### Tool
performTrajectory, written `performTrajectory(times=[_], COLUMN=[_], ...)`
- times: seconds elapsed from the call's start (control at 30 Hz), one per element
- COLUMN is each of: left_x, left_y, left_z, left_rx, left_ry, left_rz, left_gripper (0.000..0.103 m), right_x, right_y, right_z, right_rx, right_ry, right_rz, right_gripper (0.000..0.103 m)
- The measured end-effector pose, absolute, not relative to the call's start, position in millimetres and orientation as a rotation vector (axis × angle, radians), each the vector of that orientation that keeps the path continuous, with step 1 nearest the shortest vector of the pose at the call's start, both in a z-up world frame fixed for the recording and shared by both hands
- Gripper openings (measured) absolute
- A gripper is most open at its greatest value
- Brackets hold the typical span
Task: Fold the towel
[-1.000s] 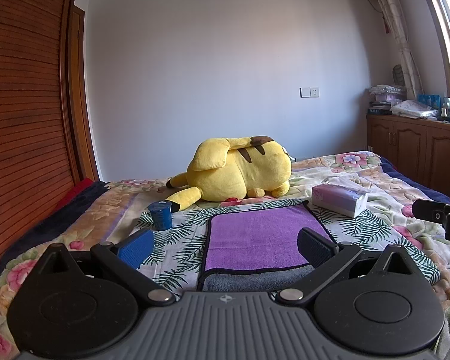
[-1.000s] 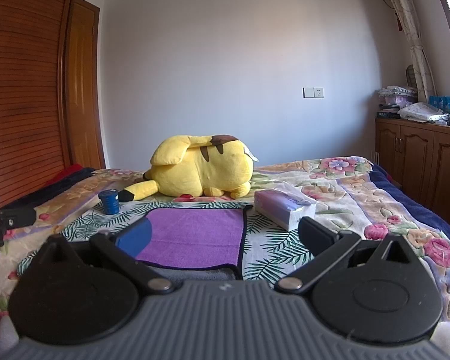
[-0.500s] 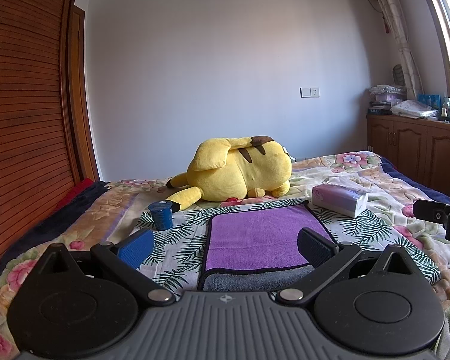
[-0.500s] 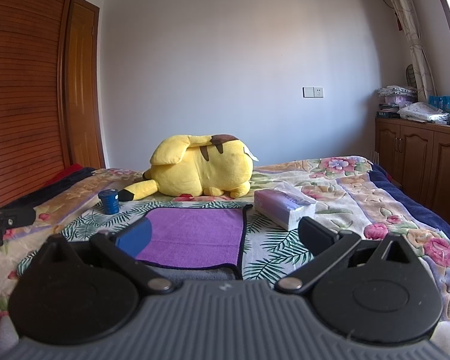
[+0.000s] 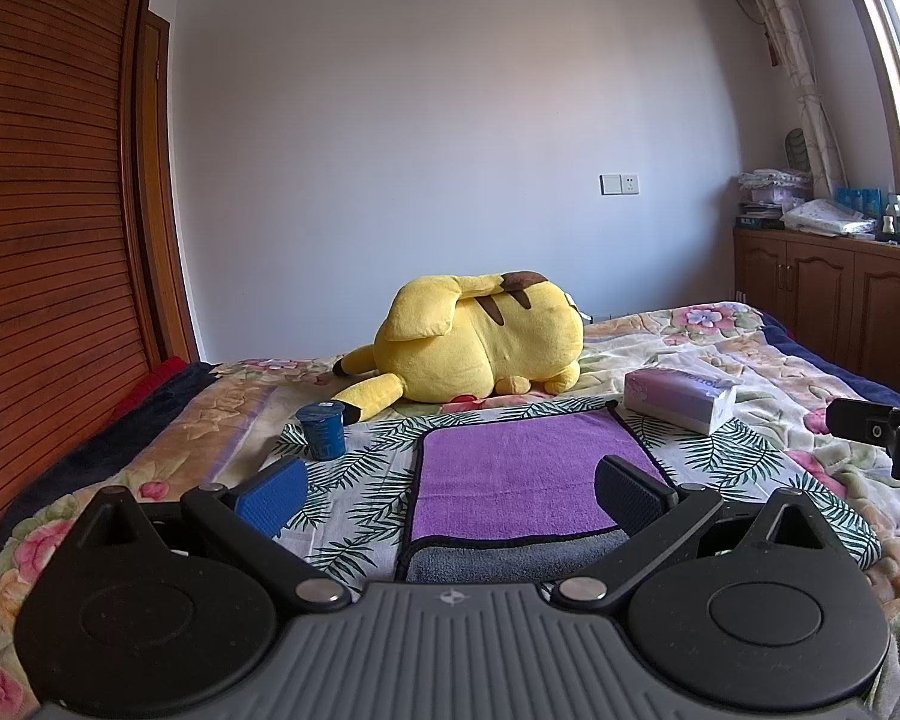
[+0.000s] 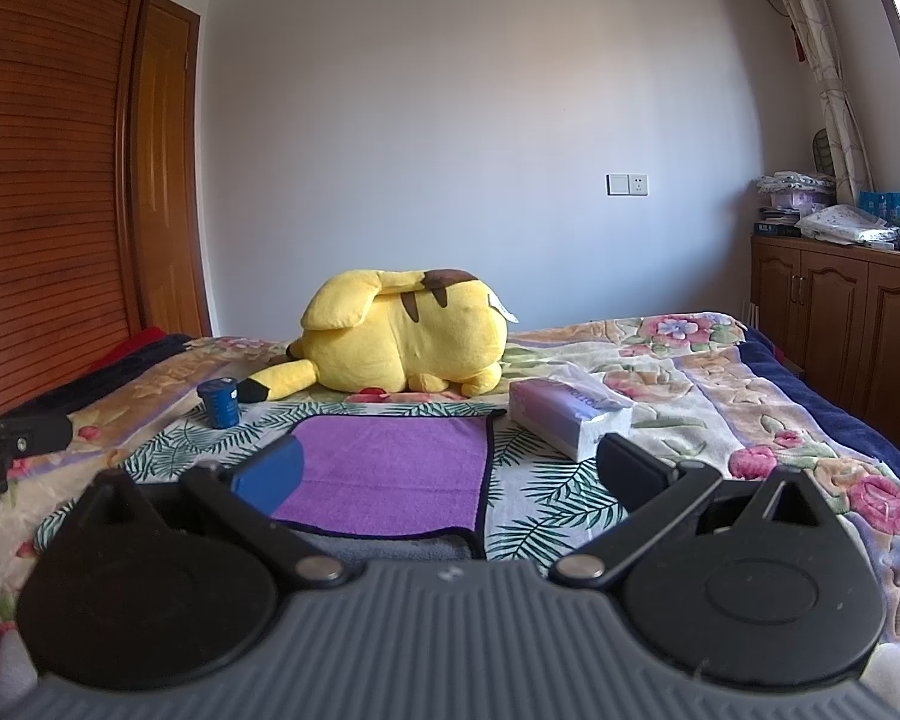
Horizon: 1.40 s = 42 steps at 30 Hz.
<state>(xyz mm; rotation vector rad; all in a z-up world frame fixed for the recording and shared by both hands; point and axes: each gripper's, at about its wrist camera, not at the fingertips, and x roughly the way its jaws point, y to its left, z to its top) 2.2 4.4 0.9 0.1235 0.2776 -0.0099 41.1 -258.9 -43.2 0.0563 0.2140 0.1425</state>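
Lying flat on bed (image 5: 768, 360), purple towel (image 5: 522, 474) ahead of left gripper (image 5: 450, 489), right gripper (image 6: 450, 471); jaws wide, empty.

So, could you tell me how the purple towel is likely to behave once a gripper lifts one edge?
The purple towel lies limp with its near edge folded onto a grey underside, so it will probably drape. Its plush pile suggests decent grip. Both the left gripper and the right gripper are open.

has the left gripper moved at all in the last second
No. In the left wrist view the left gripper frames the purple towel and the blue cup exactly as it did a second ago, with both fingers open.
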Motion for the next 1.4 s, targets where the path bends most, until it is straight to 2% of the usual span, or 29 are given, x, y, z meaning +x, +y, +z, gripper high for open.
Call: performTrajectory(times=[1.4], left_x=[6], left_y=[1], left_z=[-7], left_rx=[0.145], left_ry=[0.335], left_rz=[-0.025], left_gripper=[0.103], right_x=[45], right_y=[-246], right_z=[-42], right_rx=[0.044], right_ry=[0.241], right_rz=[0.147], right_gripper=[0.103])
